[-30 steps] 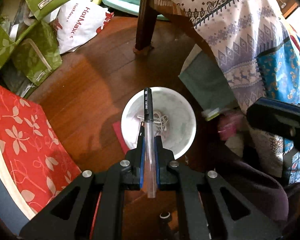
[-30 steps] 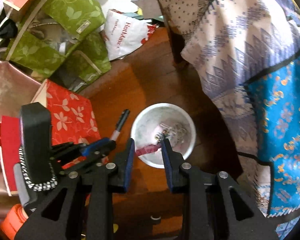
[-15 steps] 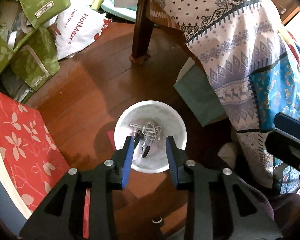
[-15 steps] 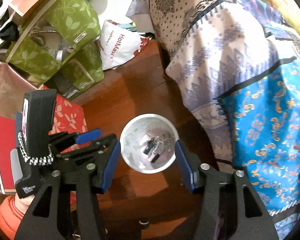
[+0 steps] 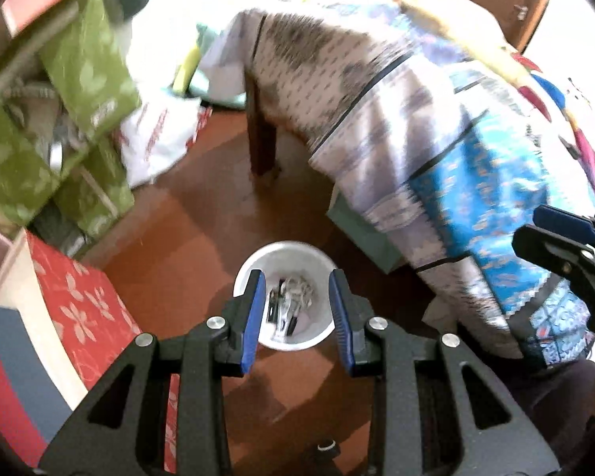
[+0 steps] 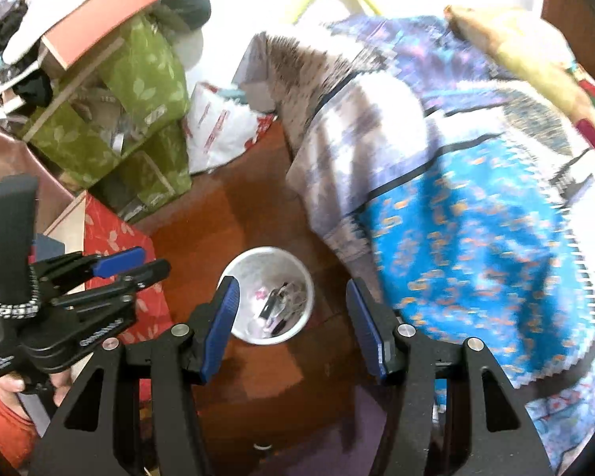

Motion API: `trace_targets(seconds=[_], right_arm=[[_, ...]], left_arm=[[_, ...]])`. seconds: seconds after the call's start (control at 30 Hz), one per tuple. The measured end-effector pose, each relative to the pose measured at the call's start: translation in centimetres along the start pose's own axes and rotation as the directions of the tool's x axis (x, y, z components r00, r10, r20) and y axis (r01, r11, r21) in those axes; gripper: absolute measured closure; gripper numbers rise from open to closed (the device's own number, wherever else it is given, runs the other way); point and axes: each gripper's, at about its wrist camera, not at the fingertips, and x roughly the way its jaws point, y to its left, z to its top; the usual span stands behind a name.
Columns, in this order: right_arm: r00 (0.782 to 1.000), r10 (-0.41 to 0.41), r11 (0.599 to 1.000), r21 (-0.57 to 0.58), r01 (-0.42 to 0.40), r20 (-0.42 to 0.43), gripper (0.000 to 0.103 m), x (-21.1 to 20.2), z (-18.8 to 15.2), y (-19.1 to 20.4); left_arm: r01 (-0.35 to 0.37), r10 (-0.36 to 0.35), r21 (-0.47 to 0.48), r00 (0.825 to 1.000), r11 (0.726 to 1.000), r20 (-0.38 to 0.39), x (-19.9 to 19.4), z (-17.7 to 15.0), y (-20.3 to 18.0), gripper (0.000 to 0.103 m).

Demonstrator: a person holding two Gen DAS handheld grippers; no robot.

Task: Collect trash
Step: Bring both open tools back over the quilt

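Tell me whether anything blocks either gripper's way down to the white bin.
Nothing visible does. The left gripper and the right gripper are both open and empty above the white bin, whose mouth is uncovered on the wooden floor.

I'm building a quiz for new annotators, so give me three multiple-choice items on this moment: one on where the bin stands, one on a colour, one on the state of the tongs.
1. Where does the white bin stand?
A. on the wooden floor beside the draped table
B. on top of the patterned cloth
C. inside a green bag

2. What colour are the pads on the tongs' fingers?
A. red
B. blue
C. yellow

3. In what state are the left tongs and right tongs?
A. both shut on a pen
B. left shut, right open
C. both open and empty

Answers:
1 A: the bin sits on bare brown boards next to the hanging patterned cloth.
2 B: both wrist views show blue strips along the inner faces of the fingers.
3 C: a wide gap shows between each pair of fingers, with nothing held; the trash lies in the bin.
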Motion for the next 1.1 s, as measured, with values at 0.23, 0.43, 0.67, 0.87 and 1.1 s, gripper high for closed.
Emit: trace_targets(seconds=[0.23,0.43,0.67,0.87,1.1], right_arm=[[0.989,-0.066,0.997,0.049,0.059,0.134,0.051,-6.7,-0.6,-3.2],[0.963,-0.149,0.986,0.104,0.129,0.223,0.051,-12.4,-1.7,-7.1],[0.921,-0.281,0.952,0.201,0.232,0.269,0.051,-17.7,-3.0,-13.7],[0.895,-0.362,0.909,0.312,0.277,0.260,0.050,-20.1,-4.8,-20.3],[0.868,-0.449,0.850,0.401,0.341,0.214,0.050,-20.9,-6.4,-27.0]], left_arm=[[0.022,-0.033,0.097,0.993,0.995,0.114,-5.4,1.8,-6.1,0.063],[0.070,-0.101,0.191,0.983,0.979,0.156,-7.9,3.9,-13.2,0.054],[0.134,-0.186,0.284,0.969,0.949,0.162,-8.5,6.0,-21.4,0.052],[0.201,-0.256,0.353,0.960,0.914,0.117,-6.7,8.0,-28.5,0.052],[0.255,-0.291,0.421,0.956,0.870,0.023,-3.2,9.4,-35.9,0.049]])
